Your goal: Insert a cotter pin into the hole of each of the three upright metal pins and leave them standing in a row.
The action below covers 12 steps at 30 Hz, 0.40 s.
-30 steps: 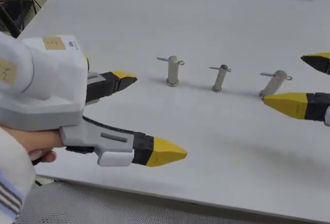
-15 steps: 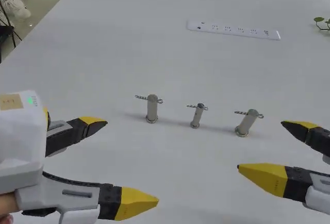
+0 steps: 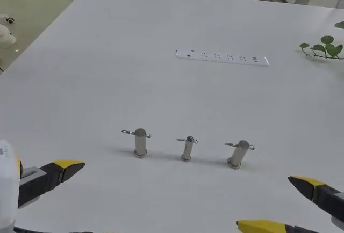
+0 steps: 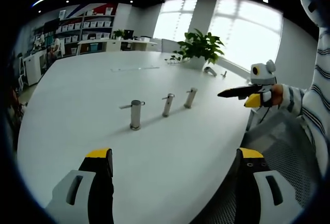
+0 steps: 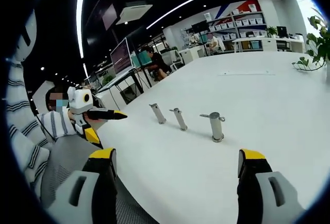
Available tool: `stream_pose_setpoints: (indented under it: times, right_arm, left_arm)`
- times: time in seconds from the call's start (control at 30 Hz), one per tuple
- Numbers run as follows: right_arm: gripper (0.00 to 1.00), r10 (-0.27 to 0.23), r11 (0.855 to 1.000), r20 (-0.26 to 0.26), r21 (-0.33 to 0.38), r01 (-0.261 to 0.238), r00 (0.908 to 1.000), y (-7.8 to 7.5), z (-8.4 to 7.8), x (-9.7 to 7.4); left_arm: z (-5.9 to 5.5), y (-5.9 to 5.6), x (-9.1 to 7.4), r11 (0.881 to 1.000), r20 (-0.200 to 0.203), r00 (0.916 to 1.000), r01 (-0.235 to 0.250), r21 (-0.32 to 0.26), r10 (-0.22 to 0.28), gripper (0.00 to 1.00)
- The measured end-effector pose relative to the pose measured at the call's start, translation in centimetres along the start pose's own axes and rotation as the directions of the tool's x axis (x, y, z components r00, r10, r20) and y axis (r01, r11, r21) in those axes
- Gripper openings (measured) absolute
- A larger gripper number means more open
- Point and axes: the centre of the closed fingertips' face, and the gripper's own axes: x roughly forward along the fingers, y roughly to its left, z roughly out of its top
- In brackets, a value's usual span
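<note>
Three short metal pins stand in a row on the white table: left pin (image 3: 140, 144), middle pin (image 3: 187, 149) and right pin (image 3: 236, 154). Each has a thin cotter pin (image 3: 129, 132) through its top. The same row appears in the left gripper view (image 4: 135, 114) and the right gripper view (image 5: 215, 126). My left gripper (image 4: 174, 154) is open and empty, low at the near left, short of the row. My right gripper (image 3: 279, 205) is open and empty at the near right, apart from the right pin.
A white power strip (image 3: 222, 57) lies farther back on the table (image 3: 107, 56). A green plant (image 3: 322, 48) sits at the far right edge. The table's near edge runs just under both grippers, with a mesh chair (image 4: 278, 141) below.
Both grippers have drawn back from the pins toward the near table edge, still open. The head view has tilted up, showing more of the far table. The pins have not moved.
</note>
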Motion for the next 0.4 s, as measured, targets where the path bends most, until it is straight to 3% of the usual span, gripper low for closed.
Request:
stream_pose_setpoints:
  times: [0.23,0.4]
  right_arm:
    - [0.96,0.000,1.000,-0.019,0.017,0.001,0.9998,0.0,-0.5,0.5]
    - [0.96,-0.004,1.000,-0.038,0.015,0.005,0.9993,-0.2,-0.8,0.7]
  left_arm:
    - [-0.8,0.7,0.0,0.998,-0.016,0.9989,-0.045,-0.042,0.044,0.96]
    - [-1.7,1.1,0.1,0.996,-0.063,0.9956,-0.072,-0.044,0.069,0.93]
